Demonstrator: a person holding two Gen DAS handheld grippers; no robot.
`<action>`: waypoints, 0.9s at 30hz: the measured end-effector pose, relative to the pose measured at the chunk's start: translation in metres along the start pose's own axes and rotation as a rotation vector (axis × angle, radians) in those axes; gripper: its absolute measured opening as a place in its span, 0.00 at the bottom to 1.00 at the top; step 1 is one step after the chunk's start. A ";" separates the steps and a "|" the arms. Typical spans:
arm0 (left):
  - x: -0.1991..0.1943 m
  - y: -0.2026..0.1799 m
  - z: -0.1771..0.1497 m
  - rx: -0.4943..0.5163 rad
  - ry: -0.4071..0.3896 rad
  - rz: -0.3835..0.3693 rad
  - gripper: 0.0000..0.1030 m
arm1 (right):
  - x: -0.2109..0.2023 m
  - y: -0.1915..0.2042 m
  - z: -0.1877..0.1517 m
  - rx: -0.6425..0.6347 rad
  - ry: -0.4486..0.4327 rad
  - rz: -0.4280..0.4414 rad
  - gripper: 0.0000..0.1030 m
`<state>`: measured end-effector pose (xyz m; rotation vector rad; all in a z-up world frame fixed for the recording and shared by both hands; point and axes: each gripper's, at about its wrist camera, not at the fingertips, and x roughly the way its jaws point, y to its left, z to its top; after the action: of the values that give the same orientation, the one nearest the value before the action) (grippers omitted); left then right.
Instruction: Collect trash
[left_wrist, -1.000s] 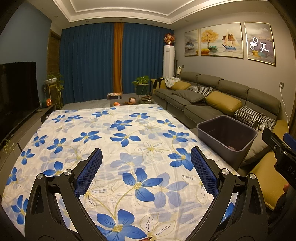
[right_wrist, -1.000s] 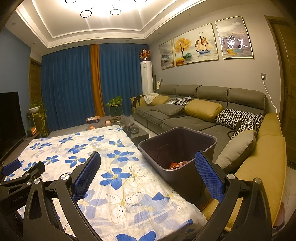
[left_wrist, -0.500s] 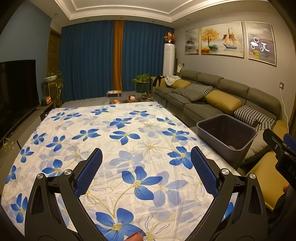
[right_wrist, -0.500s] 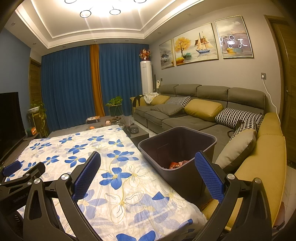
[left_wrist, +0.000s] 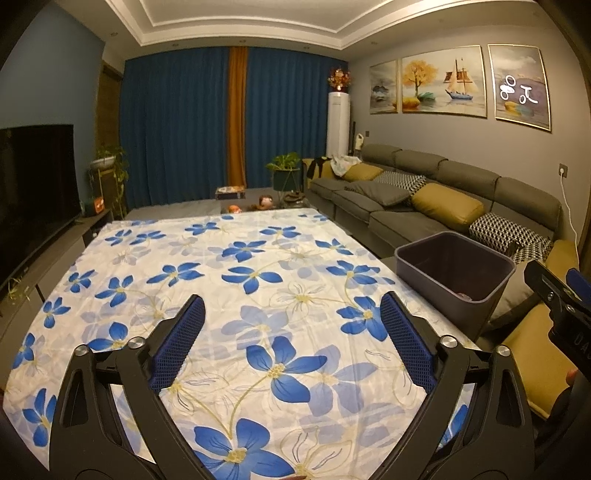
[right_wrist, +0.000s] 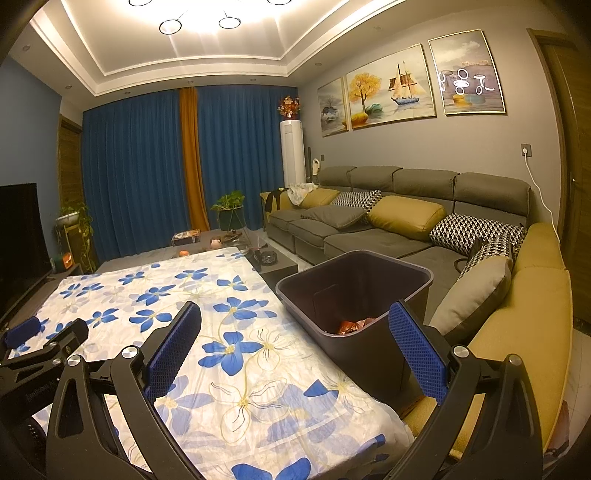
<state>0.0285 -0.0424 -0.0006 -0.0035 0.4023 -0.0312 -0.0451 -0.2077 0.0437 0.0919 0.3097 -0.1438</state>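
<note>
Two black grippers with blue-padded fingers are hovering over the surface draped in a white cloth with blue flowers (left_wrist: 258, 266). The left gripper (left_wrist: 291, 332) is holding its fingers wide apart with nothing between them, and the right gripper (right_wrist: 295, 339) is doing likewise. Beside the surface, next to the grey sofa with mustard cushions (right_wrist: 388, 236), a dark rectangular plastic bin (right_wrist: 354, 291) is standing upright, with crumpled orange-red trash (right_wrist: 352, 325) lying at its bottom.

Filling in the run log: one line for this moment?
left gripper: open, empty | right gripper: open, empty | bin: beside table, crumpled trash inside | floral tablecloth: no trash visible
</note>
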 end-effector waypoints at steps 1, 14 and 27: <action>0.000 -0.001 0.000 0.005 -0.004 0.007 0.83 | 0.000 0.000 -0.001 0.001 0.001 0.001 0.95; 0.004 0.000 0.000 0.003 0.045 0.008 0.94 | -0.001 0.002 -0.004 0.001 0.000 0.003 0.95; 0.004 0.001 -0.001 -0.004 0.049 0.009 0.94 | 0.001 0.001 -0.008 0.002 0.002 0.006 0.95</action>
<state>0.0319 -0.0413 -0.0029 -0.0052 0.4512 -0.0219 -0.0467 -0.2058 0.0359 0.0950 0.3116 -0.1377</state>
